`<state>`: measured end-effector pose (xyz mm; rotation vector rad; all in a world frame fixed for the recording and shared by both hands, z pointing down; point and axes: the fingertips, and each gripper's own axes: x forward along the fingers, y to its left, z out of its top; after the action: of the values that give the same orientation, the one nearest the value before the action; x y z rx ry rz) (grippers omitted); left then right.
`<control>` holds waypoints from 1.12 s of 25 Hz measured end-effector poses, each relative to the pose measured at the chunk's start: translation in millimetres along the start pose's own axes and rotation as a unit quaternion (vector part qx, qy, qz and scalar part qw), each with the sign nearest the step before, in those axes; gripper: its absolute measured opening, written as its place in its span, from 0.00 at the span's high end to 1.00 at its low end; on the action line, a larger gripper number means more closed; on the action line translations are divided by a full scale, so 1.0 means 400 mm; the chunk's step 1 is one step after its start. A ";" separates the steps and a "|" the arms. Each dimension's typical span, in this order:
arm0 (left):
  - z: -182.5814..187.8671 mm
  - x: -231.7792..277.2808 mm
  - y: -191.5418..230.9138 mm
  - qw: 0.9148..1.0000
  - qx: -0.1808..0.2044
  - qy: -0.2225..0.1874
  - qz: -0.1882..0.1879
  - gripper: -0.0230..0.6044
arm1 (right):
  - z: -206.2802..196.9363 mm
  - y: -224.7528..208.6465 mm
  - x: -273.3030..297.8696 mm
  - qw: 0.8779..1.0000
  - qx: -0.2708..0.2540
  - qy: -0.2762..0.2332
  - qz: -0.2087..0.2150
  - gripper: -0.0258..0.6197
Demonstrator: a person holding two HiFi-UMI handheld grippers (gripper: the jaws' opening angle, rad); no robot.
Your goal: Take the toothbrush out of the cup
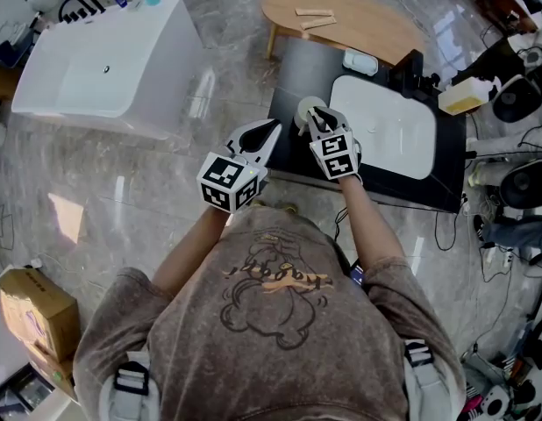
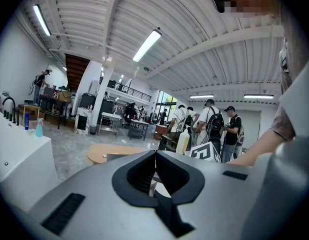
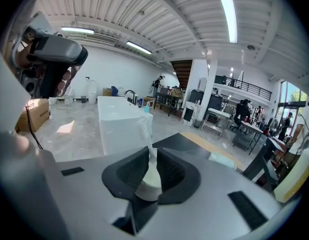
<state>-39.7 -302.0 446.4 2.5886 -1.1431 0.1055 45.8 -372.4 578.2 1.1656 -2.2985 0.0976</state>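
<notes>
A pale cup [image 1: 303, 110] stands on the black counter [image 1: 293, 68] beside the sink. My right gripper [image 1: 317, 114] is right over it. In the right gripper view the white toothbrush [image 3: 148, 173] stands upright between the jaws, bristle head up, and my right gripper [image 3: 150, 153] is shut on its handle. The cup itself is hidden in that view. My left gripper [image 1: 268, 131] hovers just left of the cup, at the counter's left edge. In its own view the left gripper [image 2: 155, 153] has its tips meeting and nothing between them.
A white sink basin [image 1: 385, 125] fills the counter's right part, with a black faucet [image 1: 410, 73] and a soap dish [image 1: 360, 61] behind it. An oval wooden table [image 1: 341, 16] stands beyond, a white bathtub [image 1: 113, 68] to the left. Several people [image 2: 214, 124] stand far off.
</notes>
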 end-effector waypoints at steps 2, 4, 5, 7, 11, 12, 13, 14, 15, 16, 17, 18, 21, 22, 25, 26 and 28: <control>-0.006 0.003 -0.004 1.000 0.000 0.003 -0.004 0.93 | 0.000 -0.003 -0.004 1.000 0.003 -0.002 -0.003 0.89; -0.010 0.005 -0.009 1.000 0.001 0.005 -0.007 0.93 | 0.002 -0.007 -0.010 1.000 0.005 -0.005 -0.007 0.89; -0.011 0.006 -0.012 1.000 0.001 0.006 -0.009 0.93 | 0.004 -0.009 -0.014 1.000 0.006 -0.006 -0.009 0.89; -0.013 0.010 -0.016 1.000 0.001 0.009 -0.013 0.93 | 0.010 -0.015 -0.020 1.000 0.008 -0.010 -0.013 0.90; -0.016 0.014 -0.022 1.000 0.001 0.011 -0.019 0.93 | 0.014 -0.022 -0.029 1.000 0.012 -0.012 -0.016 0.92; -0.017 0.014 -0.022 1.000 0.001 0.010 -0.020 0.93 | 0.012 -0.023 -0.030 1.000 0.013 -0.011 -0.017 0.92; -0.017 0.014 -0.022 1.000 0.001 0.011 -0.021 0.93 | 0.011 -0.024 -0.031 1.000 0.013 -0.010 -0.018 0.92; -0.017 0.013 -0.022 1.000 0.000 0.011 -0.022 0.93 | 0.010 -0.024 -0.033 1.000 0.014 -0.009 -0.019 0.92; -0.017 0.012 -0.022 1.000 0.000 0.011 -0.022 0.93 | 0.010 -0.024 -0.036 1.000 0.014 -0.009 -0.020 0.92; -0.017 0.012 -0.022 1.000 0.000 0.012 -0.023 0.93 | 0.012 -0.025 -0.038 1.000 0.015 -0.009 -0.021 0.92; -0.018 0.013 -0.023 1.000 -0.001 0.012 -0.024 0.93 | 0.014 -0.026 -0.039 1.000 0.015 -0.011 -0.022 0.92; -0.019 0.014 -0.023 1.000 -0.001 0.012 -0.025 0.93 | 0.017 -0.027 -0.041 1.000 0.016 -0.012 -0.023 0.92; -0.024 0.018 -0.024 0.999 -0.002 0.014 -0.029 0.93 | 0.034 -0.035 -0.047 0.999 0.019 -0.022 -0.030 0.92; -0.025 0.019 -0.025 0.999 -0.002 0.015 -0.030 0.93 | 0.043 -0.040 -0.051 0.999 0.018 -0.028 -0.034 0.92; -0.025 0.025 -0.034 0.999 -0.003 0.015 -0.037 0.93 | 0.081 -0.058 -0.075 0.997 0.016 -0.051 -0.047 0.92; -0.025 0.028 -0.037 0.999 -0.003 0.016 -0.039 0.93 | 0.089 -0.064 -0.085 0.997 0.020 -0.055 -0.050 0.92; -0.028 0.035 -0.046 0.999 -0.003 0.017 -0.046 0.93 | 0.103 -0.077 -0.108 0.996 0.029 -0.063 -0.056 0.92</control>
<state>-16.1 -296.6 455.0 2.6190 -1.0102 0.1263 71.2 -372.7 516.3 1.3624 -2.3469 0.0504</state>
